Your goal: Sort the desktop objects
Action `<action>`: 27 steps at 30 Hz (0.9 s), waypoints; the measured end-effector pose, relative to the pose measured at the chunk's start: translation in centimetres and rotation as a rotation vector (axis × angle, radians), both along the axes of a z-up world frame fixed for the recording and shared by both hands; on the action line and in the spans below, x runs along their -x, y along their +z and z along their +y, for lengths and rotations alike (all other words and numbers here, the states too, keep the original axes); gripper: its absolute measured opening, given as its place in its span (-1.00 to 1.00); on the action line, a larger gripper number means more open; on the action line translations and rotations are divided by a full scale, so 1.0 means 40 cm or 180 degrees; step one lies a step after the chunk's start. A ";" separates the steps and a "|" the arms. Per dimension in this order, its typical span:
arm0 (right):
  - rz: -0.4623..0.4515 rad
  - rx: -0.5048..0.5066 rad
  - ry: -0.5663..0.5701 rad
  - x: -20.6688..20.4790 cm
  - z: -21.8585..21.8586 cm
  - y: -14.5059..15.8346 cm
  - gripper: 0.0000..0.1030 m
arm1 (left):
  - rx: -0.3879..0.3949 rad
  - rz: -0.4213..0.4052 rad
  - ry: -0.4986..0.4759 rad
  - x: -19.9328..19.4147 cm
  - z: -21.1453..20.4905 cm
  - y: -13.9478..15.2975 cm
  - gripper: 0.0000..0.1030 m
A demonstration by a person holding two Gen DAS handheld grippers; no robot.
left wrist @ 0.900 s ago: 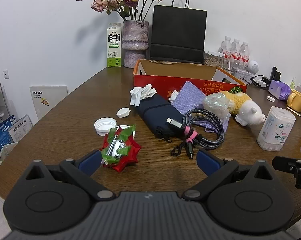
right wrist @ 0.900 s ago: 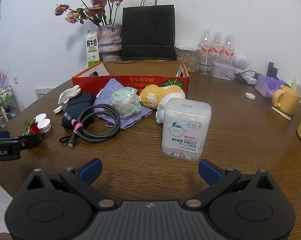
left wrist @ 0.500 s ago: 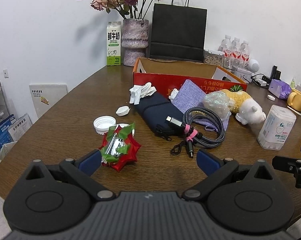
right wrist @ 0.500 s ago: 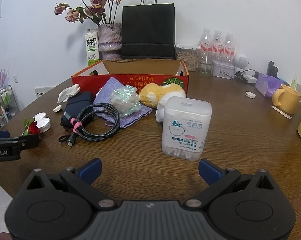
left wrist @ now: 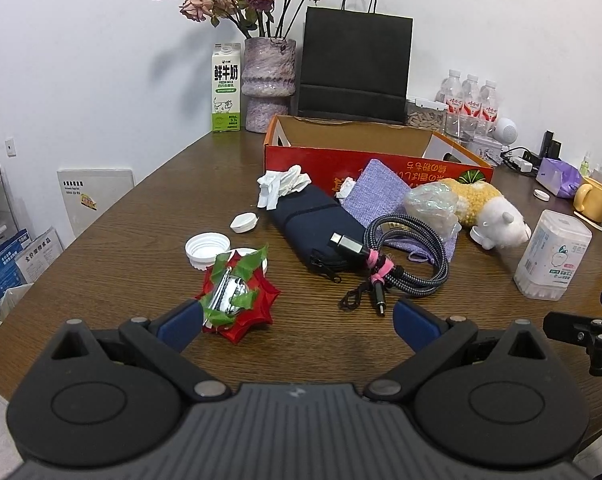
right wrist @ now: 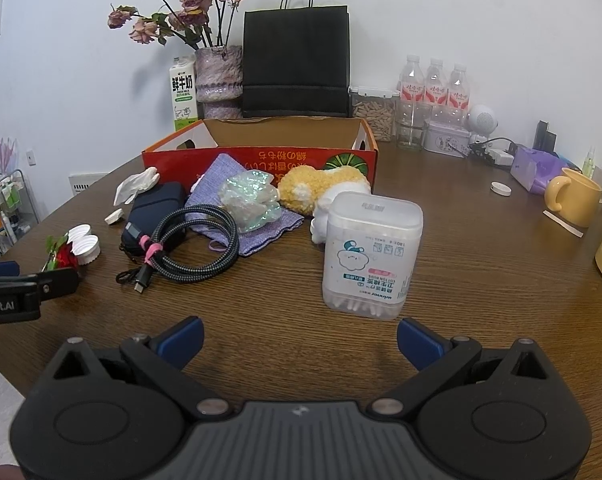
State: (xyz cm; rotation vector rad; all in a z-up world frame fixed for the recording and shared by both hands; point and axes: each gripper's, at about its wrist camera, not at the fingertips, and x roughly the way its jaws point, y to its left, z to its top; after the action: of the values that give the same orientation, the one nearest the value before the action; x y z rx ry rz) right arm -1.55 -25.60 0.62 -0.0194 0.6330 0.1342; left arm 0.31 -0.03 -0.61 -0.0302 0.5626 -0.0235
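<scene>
My left gripper is open above the near table edge, nothing between its fingers. A red and green foil flower lies just beyond its left finger. Further out are white caps, a dark blue pouch, a coiled braided cable, a purple cloth and a plush toy. My right gripper is open too, with a clear cotton swab box standing just ahead of it. An open red cardboard box sits behind the clutter.
A milk carton, a vase of dried roses and a black paper bag line the wall. Water bottles, a yellow mug and a purple tissue pack stand at the right. The brown table curves off at left.
Both grippers have drawn back and risen very slightly; the objects sit a little further up in both views. Nothing was taken hold of.
</scene>
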 end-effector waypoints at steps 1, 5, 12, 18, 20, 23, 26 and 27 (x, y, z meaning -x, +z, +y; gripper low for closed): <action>0.0002 0.0001 0.0001 0.000 0.001 0.002 1.00 | -0.0003 0.0002 0.0000 0.000 0.000 0.000 1.00; 0.0006 0.0000 -0.0001 -0.001 0.000 0.002 1.00 | -0.0007 0.0002 0.0000 -0.001 -0.003 0.001 1.00; 0.0008 -0.0001 0.0000 -0.002 0.000 0.001 1.00 | -0.0009 0.0004 0.0002 -0.002 -0.003 0.001 1.00; 0.0006 0.0000 -0.0002 -0.002 0.001 0.000 1.00 | -0.0010 0.0006 -0.0001 -0.002 -0.003 0.001 1.00; 0.0016 0.0001 -0.0003 -0.004 0.000 0.001 1.00 | -0.0005 0.0011 -0.0002 -0.004 -0.003 0.001 1.00; 0.0029 0.0015 -0.0015 -0.009 -0.001 0.001 1.00 | -0.0002 0.0021 0.0006 -0.008 0.000 0.001 1.00; 0.0042 0.0010 -0.0019 -0.013 -0.001 -0.001 1.00 | -0.0005 0.0029 0.0015 -0.012 0.002 -0.001 1.00; 0.0046 0.0008 -0.0021 -0.014 -0.001 -0.002 1.00 | -0.0006 0.0028 0.0020 -0.012 0.003 -0.003 1.00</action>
State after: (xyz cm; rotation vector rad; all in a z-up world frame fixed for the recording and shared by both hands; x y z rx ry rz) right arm -0.97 -25.65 0.54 -0.0187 0.6476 0.1272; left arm 0.80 0.09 -0.75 -0.0302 0.5715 -0.0166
